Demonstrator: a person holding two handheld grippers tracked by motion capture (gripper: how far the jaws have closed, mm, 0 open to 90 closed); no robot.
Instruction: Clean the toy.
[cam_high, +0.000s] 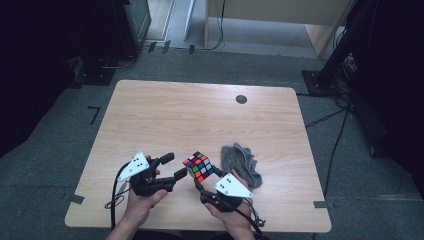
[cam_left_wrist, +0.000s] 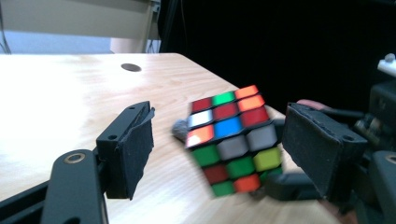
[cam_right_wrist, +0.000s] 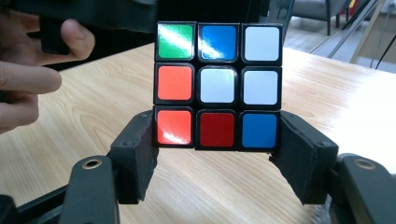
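Cube: Rubik's cube (cam_high: 199, 166), scrambled, held tilted just above the tabletop (cam_high: 200, 115), between the two tools and just left of the grey cloth (cam_high: 241, 162).
Handling: stiff, light plastic as I judge it; the glossy stickers look slippery, and the layers could twist under an uneven squeeze.
Where to grip: flat opposite faces, pads square on one layer, not on corners or edges.
Right tool: right tool (cam_right_wrist: 217, 135) is clamped on the cube's bottom layer; in the right gripper view both pads press its two side faces, with the orange, red and blue row between them.
Left tool: left tool (cam_left_wrist: 219, 140) stands apart, its jaws spread wider than the cube; in the left gripper view the cube (cam_left_wrist: 231, 140) hangs tilted between the pads with a gap on the near side, and no pad presses it.
Cloth: crumpled on the tabletop just right of the cube, beside the right tool, untouched.
Hole: dark round grommet (cam_high: 241, 99) lies well beyond the cube, toward the far edge.
Risk: with a single layer gripped, the cube may pivot or slip.
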